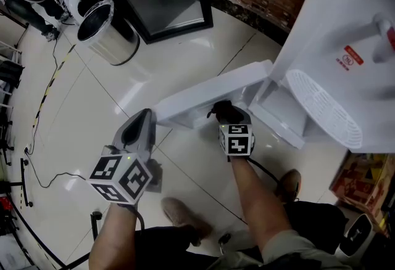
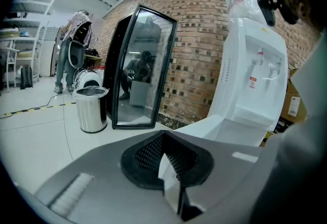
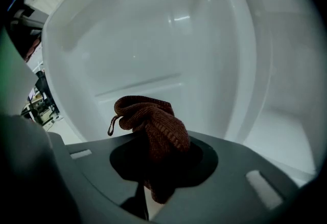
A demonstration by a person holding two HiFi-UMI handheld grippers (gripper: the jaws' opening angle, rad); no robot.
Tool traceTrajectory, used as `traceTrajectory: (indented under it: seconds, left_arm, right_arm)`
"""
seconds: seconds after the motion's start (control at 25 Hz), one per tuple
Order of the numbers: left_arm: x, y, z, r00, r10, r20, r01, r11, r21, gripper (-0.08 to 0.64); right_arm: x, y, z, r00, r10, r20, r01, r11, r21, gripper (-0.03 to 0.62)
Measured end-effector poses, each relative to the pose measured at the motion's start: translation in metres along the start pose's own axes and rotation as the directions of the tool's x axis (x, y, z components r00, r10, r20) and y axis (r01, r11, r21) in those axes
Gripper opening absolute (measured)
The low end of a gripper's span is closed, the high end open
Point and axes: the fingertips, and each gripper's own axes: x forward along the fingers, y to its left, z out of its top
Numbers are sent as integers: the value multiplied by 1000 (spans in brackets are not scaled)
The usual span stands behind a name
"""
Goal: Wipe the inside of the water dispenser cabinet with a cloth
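Plainly the wiping step is in hand: the brown knitted cloth (image 3: 153, 126) sits bunched between the jaws of the right hand-held gripper (image 1: 229, 122), which stands partly closed and clamps the fabric, a loose loop hanging off its left side. In the right gripper view the cloth faces the white inner wall (image 3: 153, 49) of the cabinet at close range, with a moulded ledge across that wall just behind it; whether the fabric already presses on the plastic I cannot tell. From the head view, this hand-held gripper is at the mouth of the lower compartment of the water dispenser (image 1: 345, 28), between the dispenser's body and the open cabinet door (image 1: 203, 93), which swings out to the left. The left hand-held gripper (image 1: 143, 122) hangs over the tiled floor (image 1: 92, 108) just outside the door, jaws fully together with nothing in them, apart from the work. I judge that the task is partway at best. The next move calls for pressing the cloth flat to the wall and dragging it across, then into the corners and along the ledge, while keeping the grip firm so the bunched fabric does not slip out.
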Motion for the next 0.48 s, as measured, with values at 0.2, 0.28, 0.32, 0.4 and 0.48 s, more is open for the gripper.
traceTrajectory:
  seconds: [0.2, 0.28, 0.32, 0.4, 0.48]
  left_arm:
    - [0, -1, -1, 1000, 1, -6, -1, 1000, 3, -2]
    - [-1, -1, -2, 1000, 1, -10, -1, 1000, 6, -2]
    - [-1, -2, -2, 1000, 2, -11, -2, 1000, 7, -2]
    - [-1, -2, -2, 1000, 4, -13, -4, 1000, 10, -2]
    - [-1, -1, -2, 1000, 8, -13, -8, 1000, 11, -2]
  right_arm:
    - [-11, -33, 7, 996, -81, 29, 79, 995, 59, 106]
    - [-16, -44, 9, 994, -103, 38, 100, 991, 84, 106]
    - [-18, -50, 10, 993, -112, 42, 108, 989, 98, 106]
    - [-24, -60, 11, 990, -132, 46, 126, 985, 118, 106]
    - [-29, -68, 11, 988, -150, 46, 143, 981, 130, 106]
